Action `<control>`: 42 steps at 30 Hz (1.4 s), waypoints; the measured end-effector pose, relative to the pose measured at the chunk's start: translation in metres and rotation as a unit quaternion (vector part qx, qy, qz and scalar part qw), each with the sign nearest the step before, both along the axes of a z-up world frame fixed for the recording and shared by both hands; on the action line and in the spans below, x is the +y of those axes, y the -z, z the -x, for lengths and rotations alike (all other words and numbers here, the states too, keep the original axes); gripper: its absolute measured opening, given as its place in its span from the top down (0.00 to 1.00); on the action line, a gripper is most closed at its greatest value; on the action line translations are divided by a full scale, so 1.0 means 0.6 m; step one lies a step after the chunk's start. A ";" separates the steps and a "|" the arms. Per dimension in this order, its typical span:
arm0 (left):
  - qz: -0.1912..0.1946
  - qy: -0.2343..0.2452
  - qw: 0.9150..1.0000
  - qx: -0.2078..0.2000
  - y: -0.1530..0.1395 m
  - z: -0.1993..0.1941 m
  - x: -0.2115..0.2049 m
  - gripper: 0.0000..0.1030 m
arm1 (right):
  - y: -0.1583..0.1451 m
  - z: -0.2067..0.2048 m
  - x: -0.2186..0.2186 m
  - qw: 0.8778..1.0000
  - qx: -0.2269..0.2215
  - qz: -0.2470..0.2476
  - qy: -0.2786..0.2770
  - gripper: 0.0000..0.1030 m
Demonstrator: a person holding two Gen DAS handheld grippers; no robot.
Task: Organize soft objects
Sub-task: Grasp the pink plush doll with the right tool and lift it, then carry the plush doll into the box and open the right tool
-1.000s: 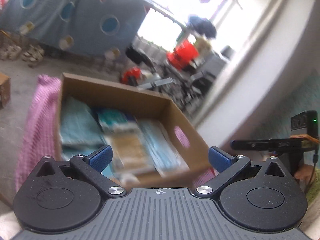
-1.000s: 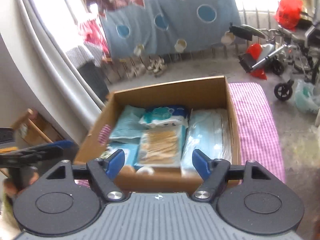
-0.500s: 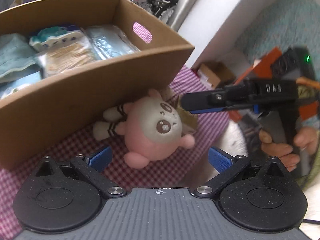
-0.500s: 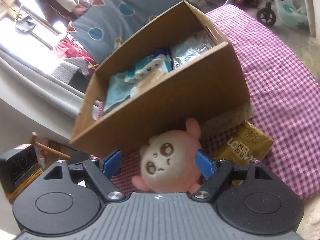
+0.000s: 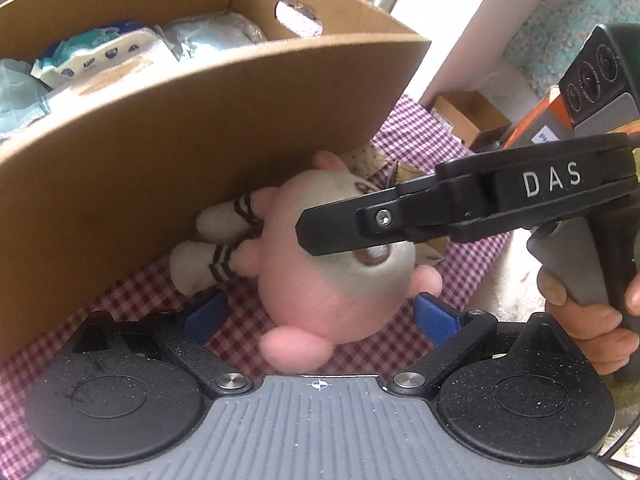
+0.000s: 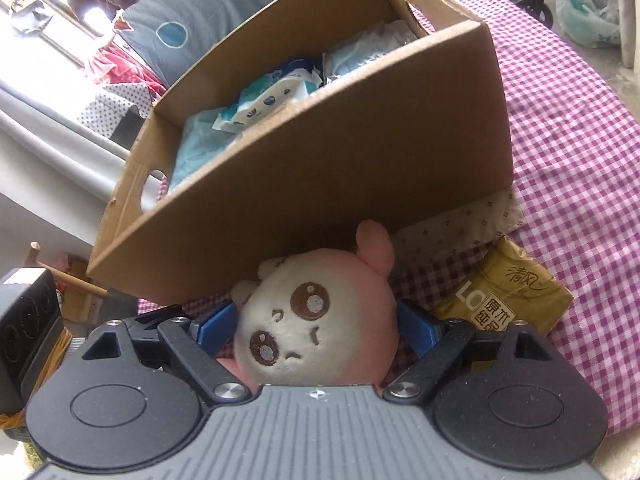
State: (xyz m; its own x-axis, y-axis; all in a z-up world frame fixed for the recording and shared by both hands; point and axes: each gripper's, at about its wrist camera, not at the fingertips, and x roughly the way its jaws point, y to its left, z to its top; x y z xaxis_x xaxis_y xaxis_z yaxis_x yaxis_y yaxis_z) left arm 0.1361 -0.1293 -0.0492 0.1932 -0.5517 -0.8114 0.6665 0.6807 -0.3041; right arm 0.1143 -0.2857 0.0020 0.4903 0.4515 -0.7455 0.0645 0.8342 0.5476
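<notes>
Plush toy (image 6: 316, 320), a round pink-and-cream character with an embroidered face, lies on the checked cloth (image 6: 580, 152) of the tabletop, pressed against the near wall of the cardboard box (image 6: 320, 184), its striped legs pointing along that wall. The right gripper (image 6: 316, 326) has just been opening its jaws, and they now stand wide apart on either side of the toy's head, the blue pads (image 6: 218, 326) close to its cheeks but not visibly squeezing. The left gripper (image 5: 318, 316) also stands open, low over the cloth, with the toy's body just ahead between its pads. The toy looks light and very soft, so it should squash under the pads and spring back; nothing about it seems fragile or slippery. The head is the bulkiest part and the best place to grip, across the cheeks, closing well in so the stuffing does not slide out. Soft packets (image 6: 272, 100) already fill much of the box, and a yellow tissue pack (image 6: 500, 300) lies beside the toy.
</notes>
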 end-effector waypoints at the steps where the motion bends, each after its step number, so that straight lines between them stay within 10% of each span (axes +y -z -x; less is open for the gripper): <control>1: -0.002 0.000 1.000 0.003 0.002 -0.001 -0.004 0.06 | 0.001 0.000 0.000 1.000 0.000 -0.002 0.002 0.14; 7: 0.004 -0.009 1.000 0.016 0.011 -0.007 -0.015 0.21 | 0.007 0.002 -0.001 1.000 -0.005 -0.008 0.002 0.16; 21: 0.042 0.001 0.999 0.014 -0.021 0.032 -0.006 0.19 | -0.034 0.071 -0.015 0.999 -0.016 -0.027 0.017 0.17; 33: 0.097 0.045 0.991 -0.075 -0.129 0.111 0.001 0.19 | -0.169 0.170 -0.023 0.991 -0.121 0.009 0.048 0.17; 42: 0.114 0.020 0.977 -0.181 -0.232 0.109 -0.001 0.18 | -0.281 0.102 0.006 0.971 -0.230 0.062 -0.016 0.17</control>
